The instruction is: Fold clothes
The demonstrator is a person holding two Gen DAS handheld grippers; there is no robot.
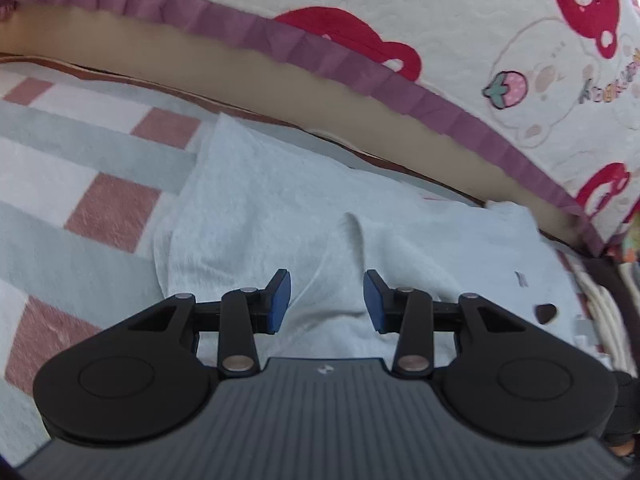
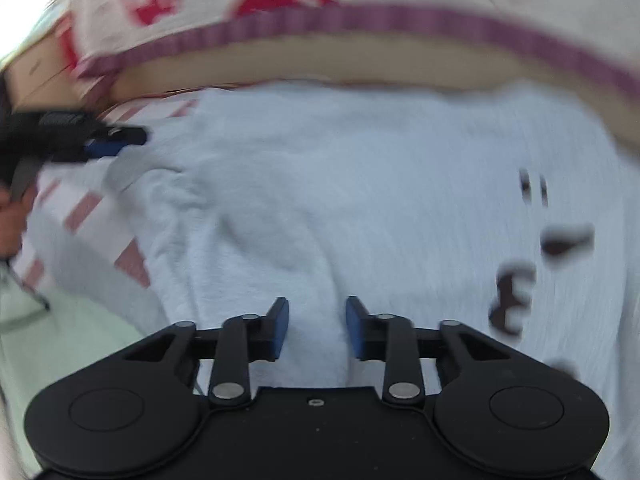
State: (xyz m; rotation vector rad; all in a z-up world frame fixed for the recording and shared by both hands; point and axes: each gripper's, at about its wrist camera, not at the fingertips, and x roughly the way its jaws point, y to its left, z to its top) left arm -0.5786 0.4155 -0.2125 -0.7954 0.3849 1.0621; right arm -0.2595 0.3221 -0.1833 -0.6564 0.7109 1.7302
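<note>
White garment (image 1: 280, 200) spread flat; left gripper (image 1: 326, 300) and right gripper (image 2: 317, 328) part-open, empty above it; far edge meets bed frame (image 1: 248, 76).

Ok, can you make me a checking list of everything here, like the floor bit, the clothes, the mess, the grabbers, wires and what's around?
Surface: checked mat of pink, white and grey squares, lying flat.
Job's things: pale white fleecy garment with dark printed marks, spread out and wrinkled.
Clutter: nothing seen.
Grippers: left tool open over a raised fold, pads not pressing; right tool open above the garment, holding nothing.
Cables: nothing seen.
Surroundings: cream quilted bedcover with red bear prints and purple frill just beyond the garment; the right wrist view is blurred.
</note>
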